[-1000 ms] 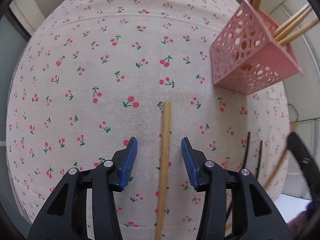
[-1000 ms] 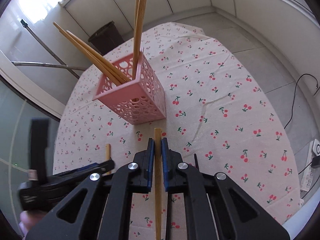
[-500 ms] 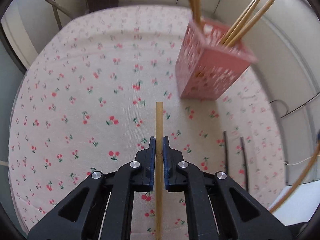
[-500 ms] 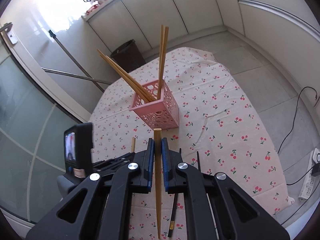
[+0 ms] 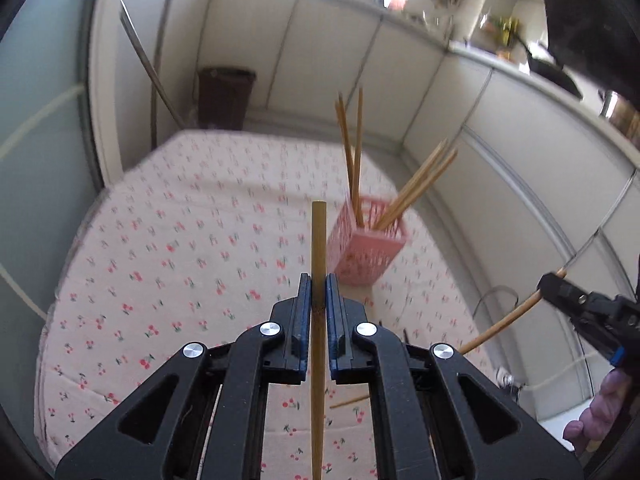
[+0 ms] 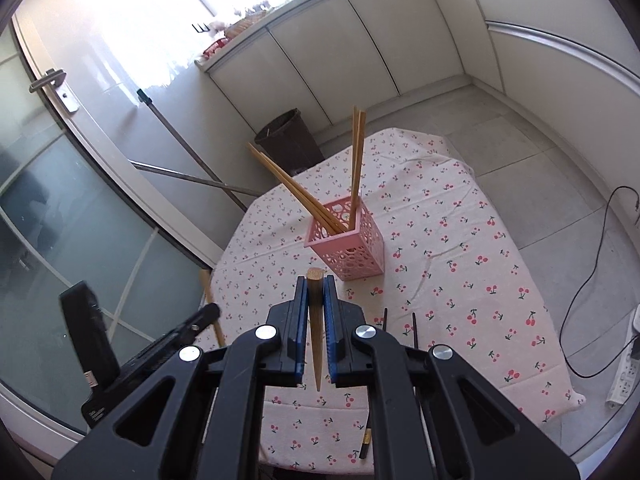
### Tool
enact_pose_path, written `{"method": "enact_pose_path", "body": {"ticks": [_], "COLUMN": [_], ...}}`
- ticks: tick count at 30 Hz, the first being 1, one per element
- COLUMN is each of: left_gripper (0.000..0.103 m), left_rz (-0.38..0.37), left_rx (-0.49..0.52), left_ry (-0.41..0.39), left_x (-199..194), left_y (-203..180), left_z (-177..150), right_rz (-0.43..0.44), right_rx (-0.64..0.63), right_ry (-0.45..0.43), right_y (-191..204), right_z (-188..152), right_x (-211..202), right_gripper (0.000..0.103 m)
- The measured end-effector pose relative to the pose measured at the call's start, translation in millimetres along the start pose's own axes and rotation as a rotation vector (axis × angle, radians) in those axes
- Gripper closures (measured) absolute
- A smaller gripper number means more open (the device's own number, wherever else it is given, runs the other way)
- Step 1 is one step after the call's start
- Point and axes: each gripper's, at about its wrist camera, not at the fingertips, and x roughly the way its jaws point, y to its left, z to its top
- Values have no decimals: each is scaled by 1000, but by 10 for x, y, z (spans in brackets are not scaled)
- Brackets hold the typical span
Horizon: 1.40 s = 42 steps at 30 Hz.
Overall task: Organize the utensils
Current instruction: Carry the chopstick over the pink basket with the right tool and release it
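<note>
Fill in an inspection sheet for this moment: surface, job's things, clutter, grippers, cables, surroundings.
Surface: table under a cherry-print cloth.
Job's things: pink perforated holder stands upright on the cloth with four wooden chopsticks leaning in it; two black chopsticks lie on the cloth near the grippers.
Clutter: nothing seen.
Grippers: left gripper shut on a wooden chopstick; right gripper shut on another wooden chopstick; both held above the table.
Cables: black cord on the floor, running toward a white power strip.
Surroundings: white cabinets, dark bin, glass door.
</note>
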Motion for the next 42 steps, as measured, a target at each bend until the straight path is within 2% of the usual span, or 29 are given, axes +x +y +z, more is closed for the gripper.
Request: {"method": "enact_pose_path", "body": {"ticks": [3, 7, 9, 13, 18, 24, 32, 34, 40, 42], "left_gripper": [97, 97, 97, 97, 97, 97, 94, 81, 71, 64], "left_rz": [5, 17, 29, 9, 0, 9, 42, 41, 66, 77], "left_rx": [-5, 6, 19, 28, 25, 2, -7, -16, -51, -74], "left_ry": [-121, -209, -243, -264, -316, -340, -306, -300, -301, -289], "left_x": [-260, -433, -444, -384, -219, 45, 510, 504, 151, 54], "left_y": [-35, -138, -211, -358, -592, -746, -725, -666, -447, -333], "left_z": [52, 169, 263, 533, 963, 1299, 1372, 1336, 1232, 1152], "right_rz": [13, 15, 13, 6, 3, 5, -10, -7, 12, 16], "right_rx": [3, 4, 12, 35, 53, 76, 90, 89, 83, 73], "right_ry": [-26, -61, -76, -103, -125, -103, -78, -82, -120, -148], "right_y": [2, -3, -32, -117, -191, -297, -366, -347, -227, -135], "right_z": [60, 153, 214, 346, 477, 522, 551, 557, 663, 791], "right_x": [-107, -216, -259, -335, -360, -277, -192, -205, -304, -357], "right_gripper": [95, 95, 95, 95, 95, 95, 95, 95, 95, 95]}}
